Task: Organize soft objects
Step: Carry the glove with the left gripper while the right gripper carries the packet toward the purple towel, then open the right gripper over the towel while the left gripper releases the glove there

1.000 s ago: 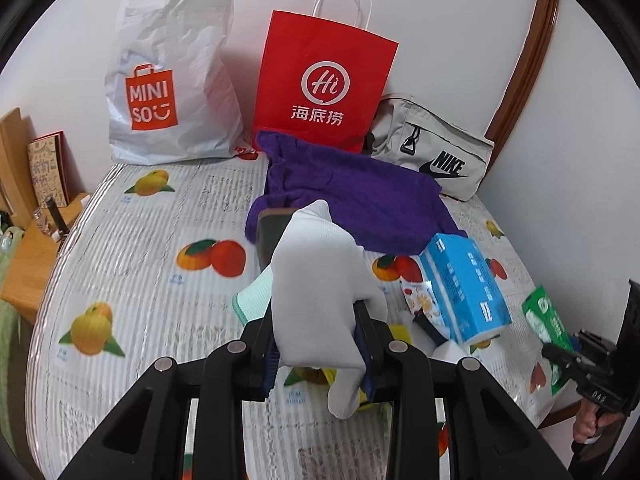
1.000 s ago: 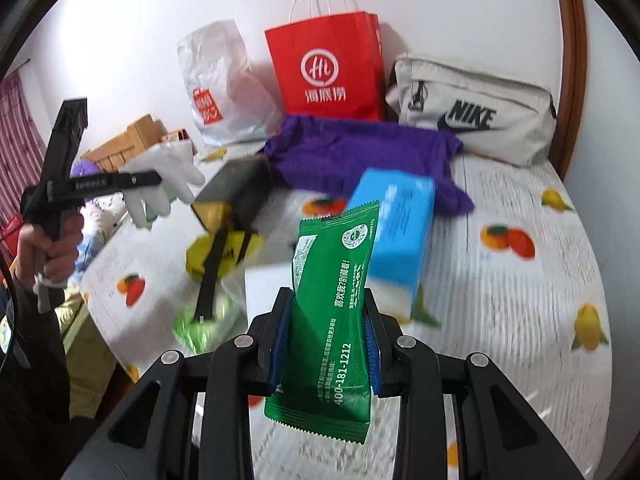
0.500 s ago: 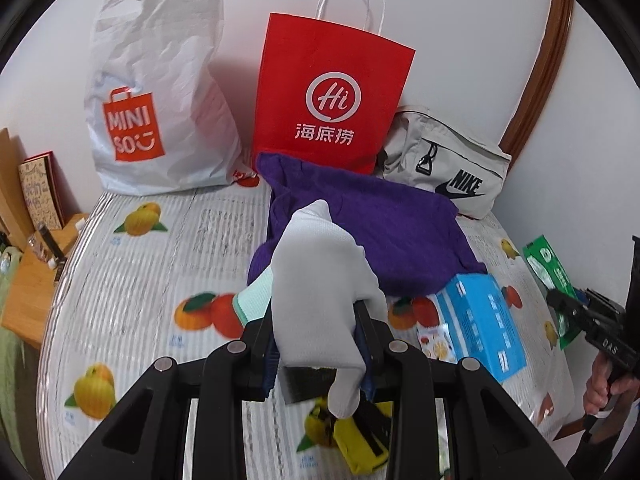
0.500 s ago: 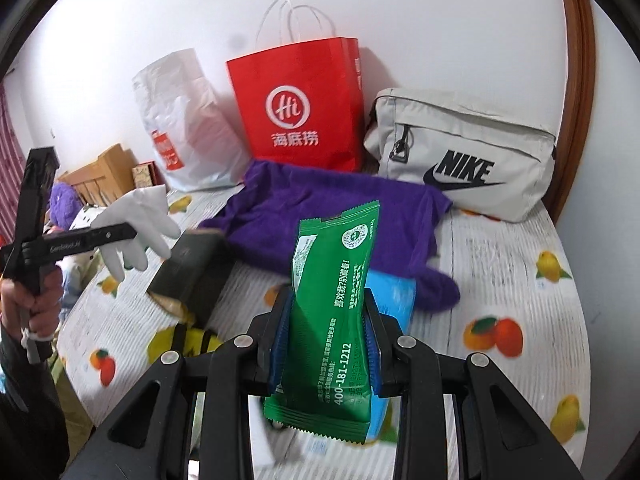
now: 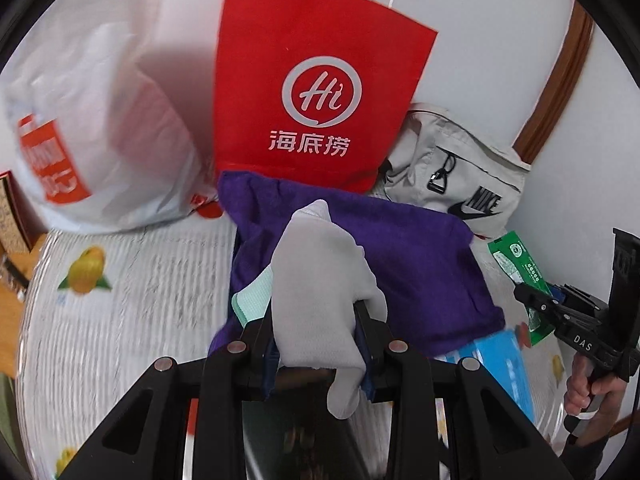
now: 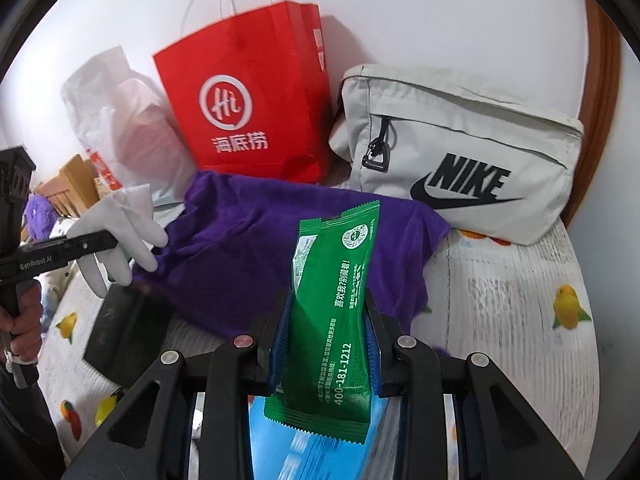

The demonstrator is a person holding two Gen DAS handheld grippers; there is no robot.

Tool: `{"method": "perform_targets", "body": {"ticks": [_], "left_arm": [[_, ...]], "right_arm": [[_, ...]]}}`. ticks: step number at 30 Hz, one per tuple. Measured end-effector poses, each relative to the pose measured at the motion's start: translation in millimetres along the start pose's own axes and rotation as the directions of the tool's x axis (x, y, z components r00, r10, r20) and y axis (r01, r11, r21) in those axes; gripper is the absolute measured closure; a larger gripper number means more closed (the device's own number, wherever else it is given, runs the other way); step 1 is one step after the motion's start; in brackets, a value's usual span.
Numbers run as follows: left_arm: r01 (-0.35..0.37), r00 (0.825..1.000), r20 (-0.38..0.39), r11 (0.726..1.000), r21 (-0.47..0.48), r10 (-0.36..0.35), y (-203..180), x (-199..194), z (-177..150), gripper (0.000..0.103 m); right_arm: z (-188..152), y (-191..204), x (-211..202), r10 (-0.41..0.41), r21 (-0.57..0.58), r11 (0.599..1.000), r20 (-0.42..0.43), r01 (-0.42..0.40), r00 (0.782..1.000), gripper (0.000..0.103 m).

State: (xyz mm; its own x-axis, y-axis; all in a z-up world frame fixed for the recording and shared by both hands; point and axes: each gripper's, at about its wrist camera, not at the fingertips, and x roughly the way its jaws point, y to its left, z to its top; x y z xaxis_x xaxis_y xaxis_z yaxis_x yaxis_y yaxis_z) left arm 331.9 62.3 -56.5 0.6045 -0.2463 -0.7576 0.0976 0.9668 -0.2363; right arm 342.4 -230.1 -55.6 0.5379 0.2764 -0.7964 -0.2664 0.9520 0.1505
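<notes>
My left gripper (image 5: pixel 318 330) is shut on a white glove (image 5: pixel 320 280) with a pale green cuff, held above the purple cloth (image 5: pixel 400 256). The same glove (image 6: pixel 120 236) shows at the left of the right wrist view, pinched in the left gripper (image 6: pixel 112 242). My right gripper (image 6: pixel 326 340) is shut on a green snack packet (image 6: pixel 336 300), which stands upright over the purple cloth (image 6: pixel 240 248). That packet (image 5: pixel 518 268) also appears at the right in the left wrist view, in the right gripper (image 5: pixel 536 300).
Against the wall stand a red paper bag (image 5: pixel 316 92), a white plastic bag (image 5: pixel 100 136) and a grey Nike bag (image 6: pixel 460 152). A blue tissue pack (image 5: pixel 504 364) and a dark block (image 6: pixel 128 328) lie on the fruit-print bed cover (image 5: pixel 140 280).
Both grippers have moved forward over the bed toward the bags at the wall, each keeping its grip. The red bag and purple cloth now look larger and closer.
</notes>
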Motion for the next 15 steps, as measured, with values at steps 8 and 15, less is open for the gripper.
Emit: {"method": "perform_targets", "body": {"ticks": [8,15], "left_arm": [[0.017,0.997,-0.079,1.0,0.002,-0.016,-1.1,62.2,30.3,0.073],[0.015,0.993,-0.121,1.0,0.01,-0.014,-4.3,97.1,42.4,0.073]], "right_arm": [[22.9,-9.5,45.8,-0.002,-0.017,1.0,-0.072,0.001,0.997,0.071],[25.9,-12.8,77.7,-0.012,-0.025,1.0,-0.135,0.009,0.991,0.07]]}}
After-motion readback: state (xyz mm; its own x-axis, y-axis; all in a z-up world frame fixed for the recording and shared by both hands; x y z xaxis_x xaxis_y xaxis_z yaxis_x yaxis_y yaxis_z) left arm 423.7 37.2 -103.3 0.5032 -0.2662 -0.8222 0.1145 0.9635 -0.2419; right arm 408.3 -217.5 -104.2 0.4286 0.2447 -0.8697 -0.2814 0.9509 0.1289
